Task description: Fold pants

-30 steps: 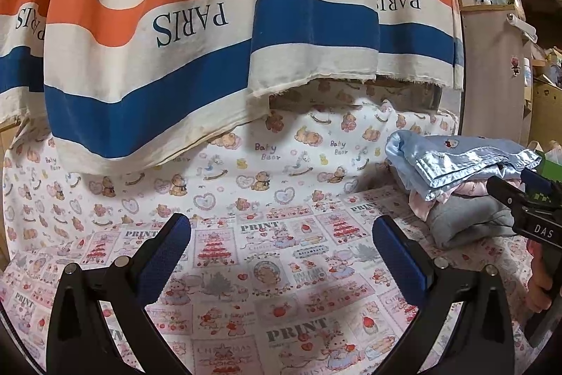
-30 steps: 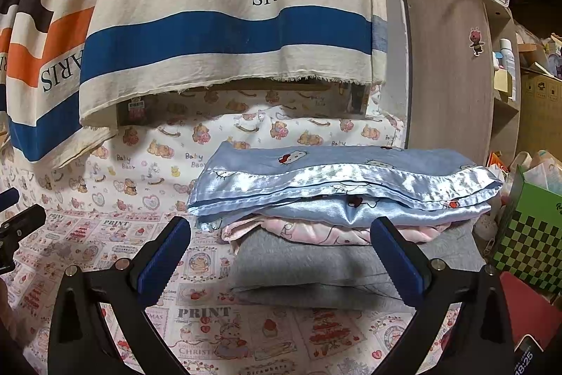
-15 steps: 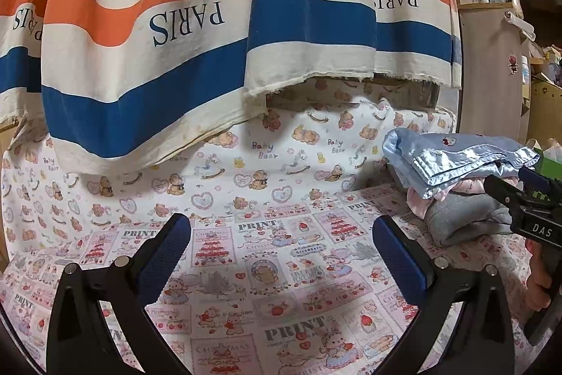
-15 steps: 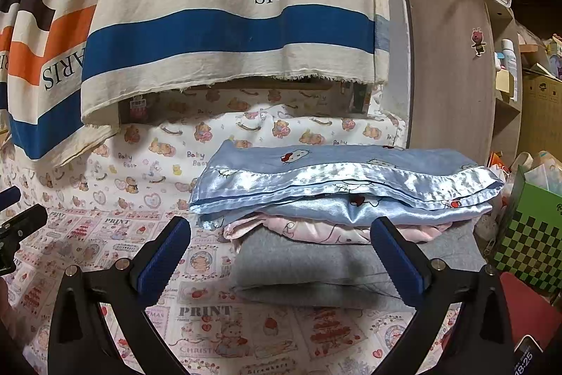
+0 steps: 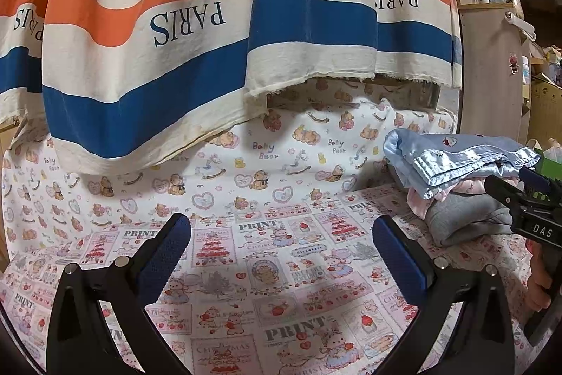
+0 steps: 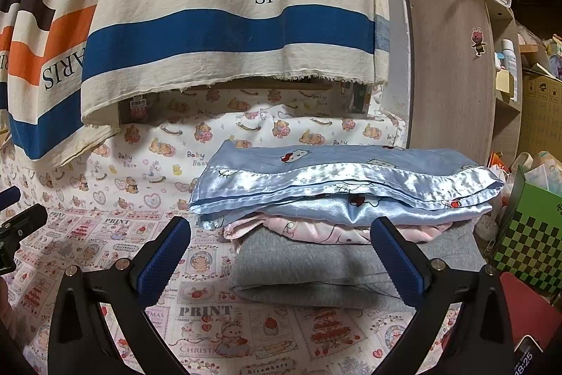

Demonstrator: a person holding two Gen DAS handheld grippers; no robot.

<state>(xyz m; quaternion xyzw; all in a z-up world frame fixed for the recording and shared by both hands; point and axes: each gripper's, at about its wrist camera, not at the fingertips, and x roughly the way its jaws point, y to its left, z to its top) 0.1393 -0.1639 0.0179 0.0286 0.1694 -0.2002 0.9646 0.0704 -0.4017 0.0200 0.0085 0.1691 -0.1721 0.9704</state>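
Above the printed sheet (image 5: 281, 269), my left tongs (image 5: 281, 255) and right tongs (image 6: 280, 252) gape empty before the folded stack (image 6: 351, 199).

Work surface: a printed cloth (image 5: 281, 269) with pink cartoon panels, rising at 12 o'clock into a bear-patterned sheet (image 5: 246, 171). Above it hangs a striped cloth (image 6: 228, 23) in cream, orange, blue and brown, lettered "PARIS". At 3 o'clock stands a wooden shelf unit (image 6: 453, 76); a green checkered box (image 6: 527, 245) sits at 4 o'clock. Lighting is dim and indoor.

folded stack (image 6: 351, 199) slightly nearer right claw (image 6: 280, 253)
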